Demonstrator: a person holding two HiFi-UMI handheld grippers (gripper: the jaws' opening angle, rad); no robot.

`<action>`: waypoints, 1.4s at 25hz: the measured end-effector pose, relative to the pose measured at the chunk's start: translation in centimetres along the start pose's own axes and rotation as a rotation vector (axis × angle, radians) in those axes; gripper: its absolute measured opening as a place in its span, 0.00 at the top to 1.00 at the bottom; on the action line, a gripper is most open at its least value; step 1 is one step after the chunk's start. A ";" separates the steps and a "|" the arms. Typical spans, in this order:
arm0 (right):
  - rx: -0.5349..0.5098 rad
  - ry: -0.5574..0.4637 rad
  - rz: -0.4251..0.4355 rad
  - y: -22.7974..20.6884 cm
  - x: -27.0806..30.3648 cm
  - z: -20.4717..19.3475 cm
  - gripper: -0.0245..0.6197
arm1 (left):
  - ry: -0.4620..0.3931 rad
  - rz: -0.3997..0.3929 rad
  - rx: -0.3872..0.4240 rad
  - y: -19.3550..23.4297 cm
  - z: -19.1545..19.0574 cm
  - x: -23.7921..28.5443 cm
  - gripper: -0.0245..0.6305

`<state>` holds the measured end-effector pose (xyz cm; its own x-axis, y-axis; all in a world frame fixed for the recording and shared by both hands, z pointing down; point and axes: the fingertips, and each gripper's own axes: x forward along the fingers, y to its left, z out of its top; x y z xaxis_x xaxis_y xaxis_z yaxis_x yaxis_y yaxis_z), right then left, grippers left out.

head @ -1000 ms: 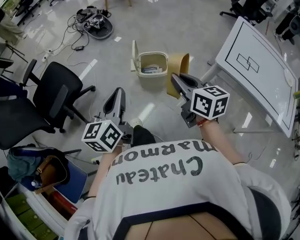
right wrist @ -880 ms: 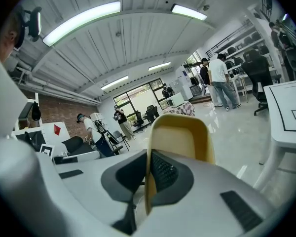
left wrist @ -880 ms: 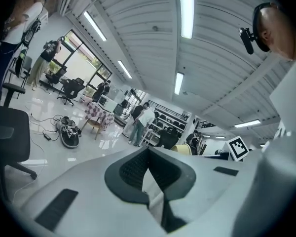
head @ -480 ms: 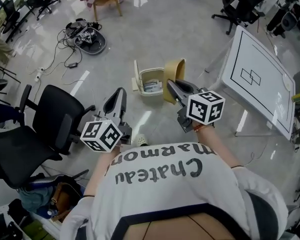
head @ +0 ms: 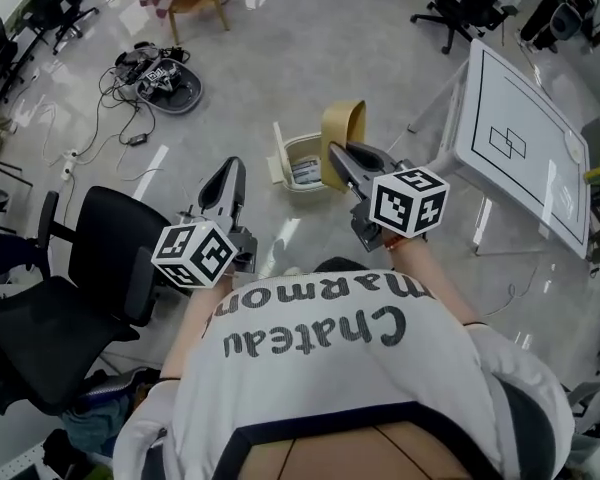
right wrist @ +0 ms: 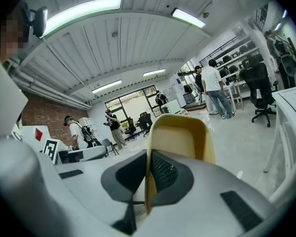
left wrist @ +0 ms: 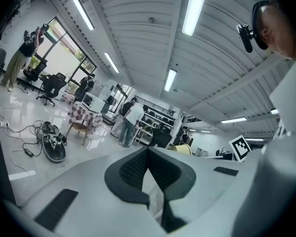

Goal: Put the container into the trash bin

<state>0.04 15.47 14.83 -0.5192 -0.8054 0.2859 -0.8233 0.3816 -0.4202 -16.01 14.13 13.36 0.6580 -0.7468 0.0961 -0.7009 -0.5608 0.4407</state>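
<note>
Container [head: 342,128], a tan piece with a curved wall, is seen clamped by its edge in the right gripper; the rest is told from the left of the head view across.

At the far left a black office chair [head: 85,288] is seen on the pale, glossy floor [head: 250,58]. Above it in the picture a round, flat device [head: 170,80] is laid among loose cables [head: 132,60].

Next, the left gripper [head: 232,171] is held out ahead of the person, with its marker cube [head: 193,255] nearest the body. In the left gripper view its fingertips [left wrist: 132,169] are seen closed together at the far end, with nothing gripped between them.

Just right of it the trash bin [head: 302,184] is stood on the floor. Its lid [head: 278,151] is tipped up at the left side, and some pale rubbish is visible inside.

The container is found at the bin's right rim in the head view, upright and overlapping that rim. It is not seen inside the bin, and whether it touches the rim cannot be told.

The right gripper [head: 342,160] is pointed towards the bin. In the right gripper view its pads [right wrist: 163,172] are seen pressed on a thin edge of the container [right wrist: 180,132], one pad on either face.

Further right a white table [head: 525,138] marked with black lines is stood well apart from the bin. A second office chair [head: 460,3] is seen at the top right.
</note>
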 end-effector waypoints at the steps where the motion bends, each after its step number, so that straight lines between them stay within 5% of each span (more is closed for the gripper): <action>1: -0.001 -0.003 -0.008 0.0 0.2 0.1 0.91 | -0.003 -0.005 0.000 0.2 0.3 0.1 0.93; 8: 0.055 -0.041 -0.015 0.1 2.4 1.4 0.91 | -0.027 -0.005 0.011 2.1 2.0 -0.4 0.93; 14: 0.000 -0.001 -0.028 0.5 4.2 1.3 0.91 | -0.045 0.017 -0.009 4.4 2.7 -0.5 0.93; 20: 0.056 0.003 -0.110 -1.9 4.5 0.7 0.91 | 0.006 0.010 -0.044 5.5 1.1 0.3 0.93; 35: 0.180 0.008 -0.117 -9.8 9.7 1.2 0.91 | 0.060 0.113 -0.106 10.0 -1.2 5.9 0.93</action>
<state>3.35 3.34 20.69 -0.4250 -0.8355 0.3485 -0.8241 0.1979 -0.5307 -18.76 4.53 19.42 0.5940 -0.7787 0.2020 -0.7404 -0.4310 0.5157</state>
